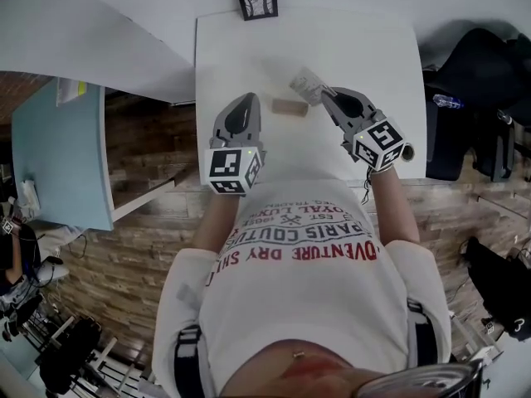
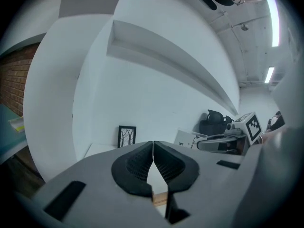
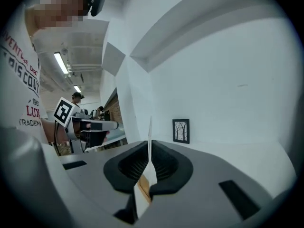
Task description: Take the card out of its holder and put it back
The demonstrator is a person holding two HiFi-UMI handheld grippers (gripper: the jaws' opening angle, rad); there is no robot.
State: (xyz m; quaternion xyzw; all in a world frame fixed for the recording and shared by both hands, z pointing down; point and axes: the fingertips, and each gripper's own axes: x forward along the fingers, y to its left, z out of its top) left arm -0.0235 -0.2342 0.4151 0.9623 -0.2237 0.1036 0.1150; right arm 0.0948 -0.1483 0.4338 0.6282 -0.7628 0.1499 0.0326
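A small wooden card holder [image 1: 289, 107] lies on the white table [image 1: 382, 48], and a sliver of the holder [image 2: 160, 198] shows beneath my left jaws. My right gripper [image 1: 325, 92] is shut on a white printed card [image 1: 307, 84], lifted just right of and beyond the holder. In the right gripper view the card [image 3: 150, 132] stands edge-on, pinched in my right gripper [image 3: 149, 144]. My left gripper [image 1: 247, 98] is shut with nothing in it, its tips [image 2: 153, 144] just left of the holder. The left gripper view shows the card [image 2: 189, 139] held off to the right.
A black-framed tree picture [image 1: 257, 1] leans against the wall at the table's far edge. A light blue table [image 1: 58, 164] stands to the left. Dark bags [image 1: 477, 81] sit right of the table. Wood-pattern floor lies below the near edge.
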